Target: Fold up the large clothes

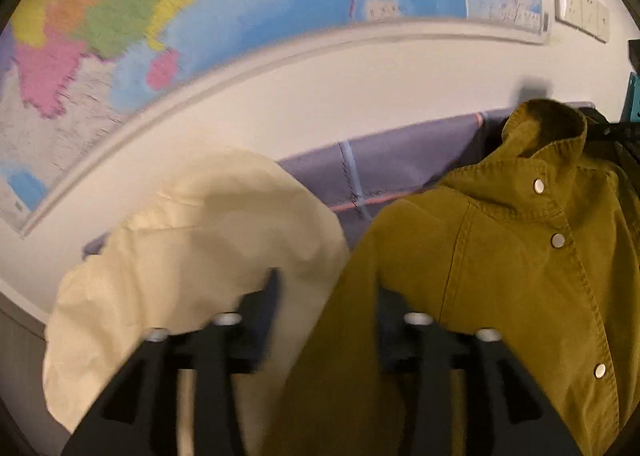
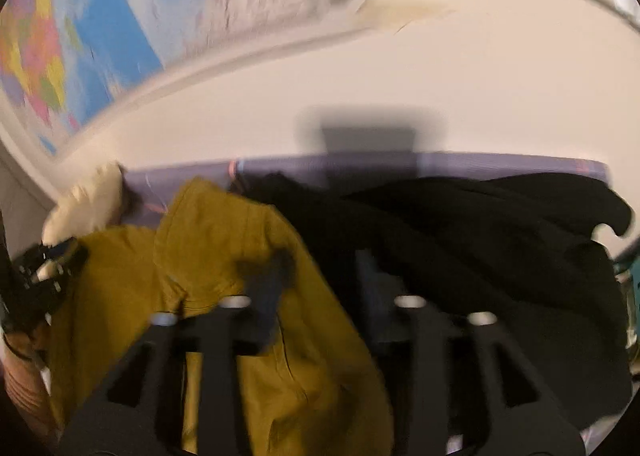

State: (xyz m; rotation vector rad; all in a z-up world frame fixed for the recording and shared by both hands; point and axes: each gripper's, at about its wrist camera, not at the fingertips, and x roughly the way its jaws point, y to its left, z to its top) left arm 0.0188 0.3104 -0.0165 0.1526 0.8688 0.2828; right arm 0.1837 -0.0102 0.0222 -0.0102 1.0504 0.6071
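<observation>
An olive-yellow jacket (image 1: pixel 500 276) with silver snaps lies on the purple cloth (image 1: pixel 400 160), its collar toward the wall. A cream garment (image 1: pixel 192 240) lies to its left. My left gripper (image 1: pixel 328 296) is open, its jaws straddling the seam between cream garment and jacket. In the right wrist view the jacket (image 2: pixel 224 256) is at left and a black garment (image 2: pixel 480 240) at right. My right gripper (image 2: pixel 324 280) is open, over the edge where they meet. The left gripper (image 2: pixel 44 276) shows at far left.
A coloured map (image 1: pixel 200 8) hangs on the white wall behind the table. Wall sockets (image 1: pixel 580 4) sit at the upper right. A teal object (image 2: pixel 624 268) stands at the table's right edge.
</observation>
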